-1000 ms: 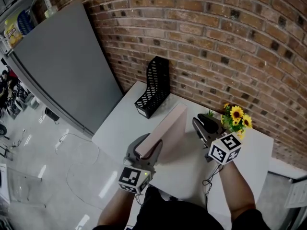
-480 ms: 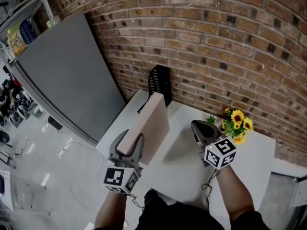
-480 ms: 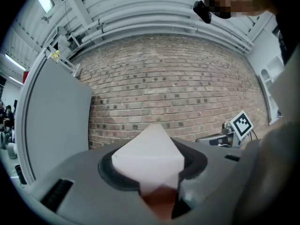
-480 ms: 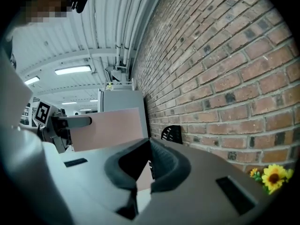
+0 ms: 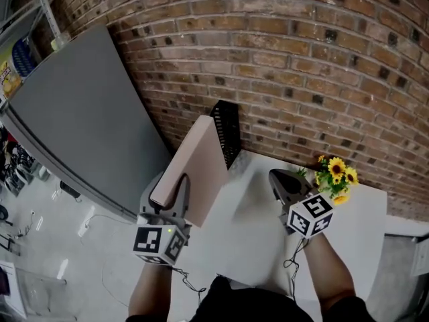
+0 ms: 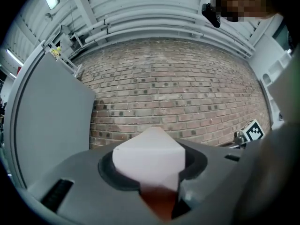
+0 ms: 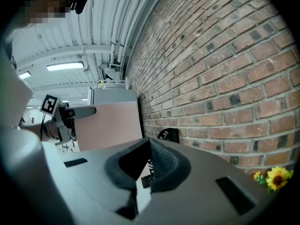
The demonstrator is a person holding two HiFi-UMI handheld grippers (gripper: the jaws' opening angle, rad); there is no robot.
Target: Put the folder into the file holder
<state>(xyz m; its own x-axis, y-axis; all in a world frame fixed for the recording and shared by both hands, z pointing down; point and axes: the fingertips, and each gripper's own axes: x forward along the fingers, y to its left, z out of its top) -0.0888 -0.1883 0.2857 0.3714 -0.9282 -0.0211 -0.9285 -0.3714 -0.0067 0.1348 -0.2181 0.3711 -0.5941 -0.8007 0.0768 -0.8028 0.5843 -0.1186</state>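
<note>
Left of the file holder (image 5: 226,127), left tongs (image 5: 169,192) clamped on the lower end of a flat, smooth, pale pink folder (image 5: 198,163), held on edge above the white surface (image 5: 258,237), near the holder's black perforated mesh. Right of the holder, right tongs (image 5: 279,178) shut tight, empty, matte grey. Farther right, yellow sunflowers (image 5: 337,173) against the rough brick wall (image 5: 301,59).

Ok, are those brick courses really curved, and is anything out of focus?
Head view: the red brick wall bows from lens distortion. Left gripper view: fisheye with dark corners; the pale pink folder up close looks soft. Right gripper view: the ceiling strip light blows out white.
</note>
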